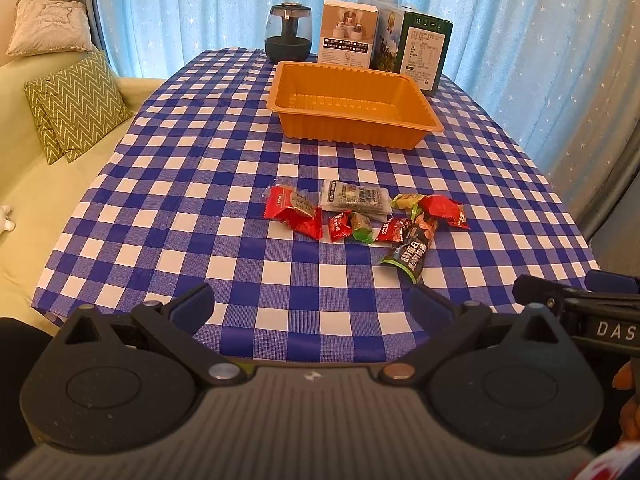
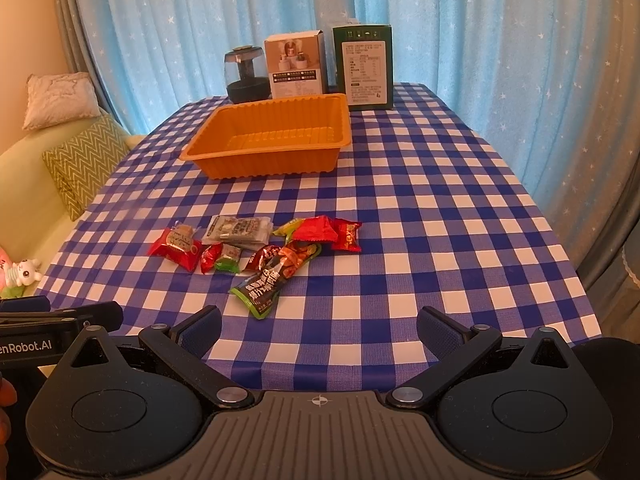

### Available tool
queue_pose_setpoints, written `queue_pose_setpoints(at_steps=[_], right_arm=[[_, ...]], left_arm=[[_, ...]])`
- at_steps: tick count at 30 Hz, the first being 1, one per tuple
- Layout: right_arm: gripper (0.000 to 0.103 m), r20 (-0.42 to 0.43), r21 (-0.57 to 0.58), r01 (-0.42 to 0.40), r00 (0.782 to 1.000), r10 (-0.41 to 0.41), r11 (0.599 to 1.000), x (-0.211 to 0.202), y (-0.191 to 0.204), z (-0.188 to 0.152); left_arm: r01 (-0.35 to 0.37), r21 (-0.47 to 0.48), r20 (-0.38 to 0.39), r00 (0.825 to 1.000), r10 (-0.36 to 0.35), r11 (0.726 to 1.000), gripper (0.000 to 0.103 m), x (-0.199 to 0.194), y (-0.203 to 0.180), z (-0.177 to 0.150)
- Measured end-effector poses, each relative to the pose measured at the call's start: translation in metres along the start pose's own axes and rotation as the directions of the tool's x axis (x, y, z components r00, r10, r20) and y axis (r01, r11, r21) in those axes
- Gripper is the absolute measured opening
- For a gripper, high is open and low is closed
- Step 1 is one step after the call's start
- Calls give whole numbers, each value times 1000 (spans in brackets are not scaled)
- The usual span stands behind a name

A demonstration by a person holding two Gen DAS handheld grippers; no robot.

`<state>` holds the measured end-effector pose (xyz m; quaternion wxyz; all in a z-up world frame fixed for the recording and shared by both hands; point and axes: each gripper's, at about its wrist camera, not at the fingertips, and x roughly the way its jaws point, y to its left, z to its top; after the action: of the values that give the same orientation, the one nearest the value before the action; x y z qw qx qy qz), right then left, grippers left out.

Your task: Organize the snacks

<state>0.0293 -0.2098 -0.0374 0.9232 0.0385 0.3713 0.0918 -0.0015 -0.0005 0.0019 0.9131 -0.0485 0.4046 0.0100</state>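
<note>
Two toys (image 2: 18,274), right view only

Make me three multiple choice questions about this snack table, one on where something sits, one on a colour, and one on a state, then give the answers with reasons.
1. Where does the orange ribbed plastic tray stand relative to the scattered wrapped snacks?
A. Farther along the table, toward the curtain
B. Directly on top of them
C. On the sofa

2. What colours is the checked tablecloth?
A. Red and yellow
B. Blue and white
C. Green and black

3. What is the state of the tray?
A. Full of snacks
B. Turned upside down
C. Upright and empty

Answers:
1. A, since the tray sits beyond the snack pile, in front of the two upright cartons.
2. B, as blue and white squares cover the whole cloth.
3. C, because its bare ribbed floor shows and every snack lies on the cloth; the left gripper and the right gripper are both open and hold nothing.
</note>
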Motion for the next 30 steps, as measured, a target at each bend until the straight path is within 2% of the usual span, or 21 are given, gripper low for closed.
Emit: queue_pose_setpoints(at_steps=[30], right_arm=[[103, 0, 3, -1, 1000, 1, 1000, 0, -1, -1]], left_arm=[[3, -4, -1, 1000, -3, 1000, 103, -1, 0, 2]])
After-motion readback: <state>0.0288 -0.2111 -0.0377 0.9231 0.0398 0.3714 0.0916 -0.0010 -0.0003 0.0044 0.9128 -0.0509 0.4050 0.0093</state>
